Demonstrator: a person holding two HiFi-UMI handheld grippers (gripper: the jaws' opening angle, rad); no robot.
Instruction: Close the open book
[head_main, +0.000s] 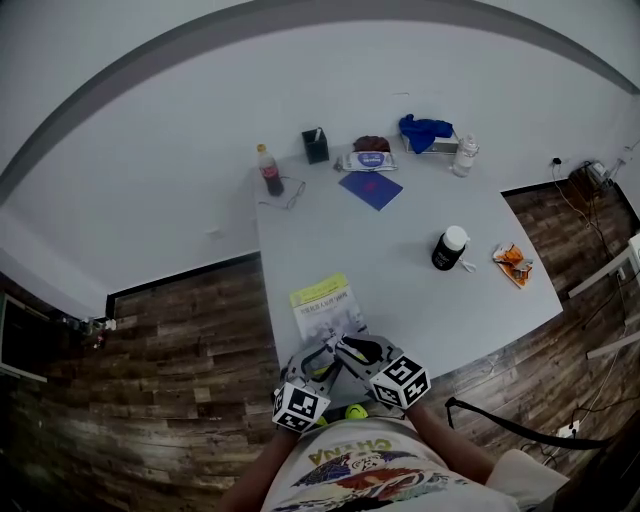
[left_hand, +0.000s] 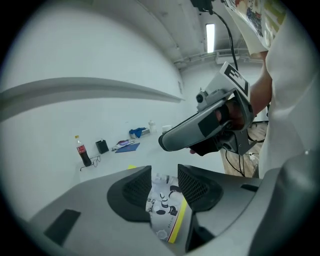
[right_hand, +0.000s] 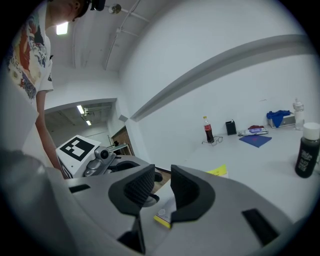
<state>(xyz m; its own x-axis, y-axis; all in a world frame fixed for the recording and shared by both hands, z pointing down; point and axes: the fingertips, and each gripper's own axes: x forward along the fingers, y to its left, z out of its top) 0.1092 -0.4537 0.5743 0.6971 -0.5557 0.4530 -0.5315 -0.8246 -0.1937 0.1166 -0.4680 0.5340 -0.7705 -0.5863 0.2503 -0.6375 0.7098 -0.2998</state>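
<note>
I am holding the left gripper (left_hand: 165, 186) and the right gripper (right_hand: 161, 186) over the table's (head_main: 420, 200) near edge; both pairs of jaws are standing apart, gripping nothing. The book (head_main: 323, 303) is lying closed at that edge.

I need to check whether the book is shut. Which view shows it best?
The head view: the book shows almost whole, flat on the table, seen from above. The left gripper view shows only a strip of its printed cover; the right gripper view only a yellow corner and edge.
</note>
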